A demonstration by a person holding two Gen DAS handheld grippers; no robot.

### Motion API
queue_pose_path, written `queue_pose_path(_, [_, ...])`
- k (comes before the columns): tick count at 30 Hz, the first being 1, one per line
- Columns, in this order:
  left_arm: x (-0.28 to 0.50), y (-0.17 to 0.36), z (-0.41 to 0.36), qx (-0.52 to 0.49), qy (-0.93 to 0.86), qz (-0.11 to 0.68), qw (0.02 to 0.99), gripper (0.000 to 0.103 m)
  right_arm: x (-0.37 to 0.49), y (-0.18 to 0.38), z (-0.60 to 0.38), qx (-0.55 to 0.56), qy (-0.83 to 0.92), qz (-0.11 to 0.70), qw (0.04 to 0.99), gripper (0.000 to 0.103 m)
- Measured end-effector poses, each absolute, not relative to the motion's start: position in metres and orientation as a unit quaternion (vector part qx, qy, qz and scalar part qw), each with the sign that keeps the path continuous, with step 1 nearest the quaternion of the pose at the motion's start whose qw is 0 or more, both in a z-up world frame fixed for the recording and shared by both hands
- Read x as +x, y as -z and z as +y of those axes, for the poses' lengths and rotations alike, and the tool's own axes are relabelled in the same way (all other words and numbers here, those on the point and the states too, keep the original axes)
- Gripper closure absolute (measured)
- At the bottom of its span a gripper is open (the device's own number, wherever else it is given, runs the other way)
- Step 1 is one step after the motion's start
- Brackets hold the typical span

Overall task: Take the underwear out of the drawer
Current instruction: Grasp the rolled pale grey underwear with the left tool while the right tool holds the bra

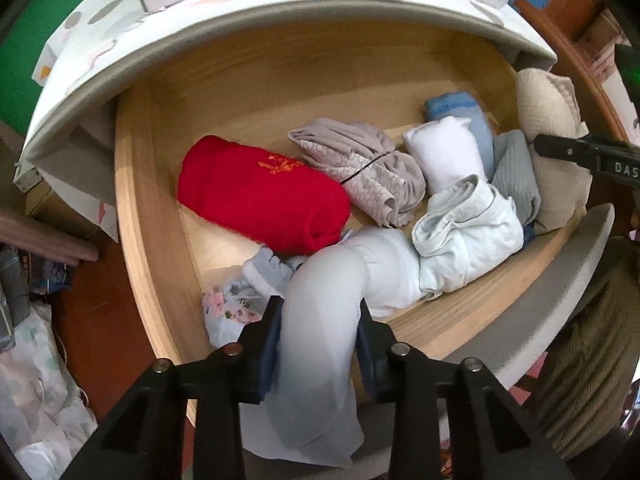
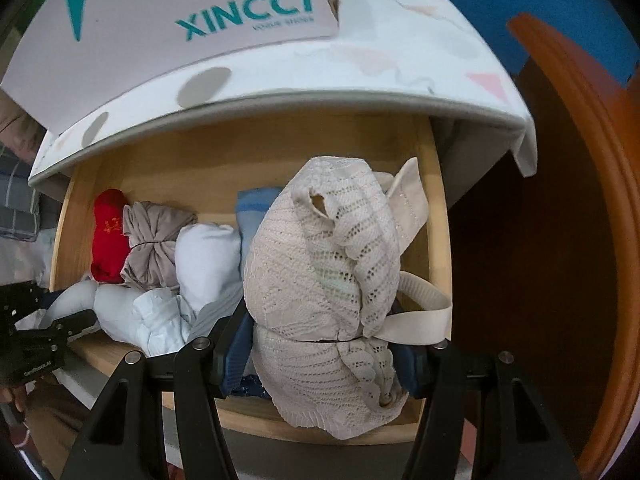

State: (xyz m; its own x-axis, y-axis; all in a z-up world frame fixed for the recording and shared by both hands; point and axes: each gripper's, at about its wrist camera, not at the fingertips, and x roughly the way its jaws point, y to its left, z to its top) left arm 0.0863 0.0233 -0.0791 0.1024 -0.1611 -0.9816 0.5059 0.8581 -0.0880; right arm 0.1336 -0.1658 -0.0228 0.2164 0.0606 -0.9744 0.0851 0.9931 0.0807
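A box [image 2: 180, 8] reading XINCCI sits beyond your grippers; your left gripper [image 1: 318, 340] pinches pale-blue underwear [image 1: 320, 320], your right gripper [image 2: 326, 354] clamps a cream lace bra [image 2: 320, 264], over the wooden drawer [image 1: 160, 200].

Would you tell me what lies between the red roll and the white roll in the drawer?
A crumpled grey-beige garment lies between the red roll and white roll, clearest in the left wrist view.

Soft, even indoor light with faint shadows and no glare; strong fisheye bending curves the drawer [image 1: 160, 184], corners go black, edges slightly blurred.
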Motion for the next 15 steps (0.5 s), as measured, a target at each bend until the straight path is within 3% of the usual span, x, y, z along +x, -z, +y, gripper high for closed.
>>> queue_pose_path(15, [0.071, 0.042, 0.047, 0.081, 0.211, 0.609, 0.76, 0.073, 0.133, 0.027, -0.165, 0.067, 0.009, 0.623, 0.779, 0.046])
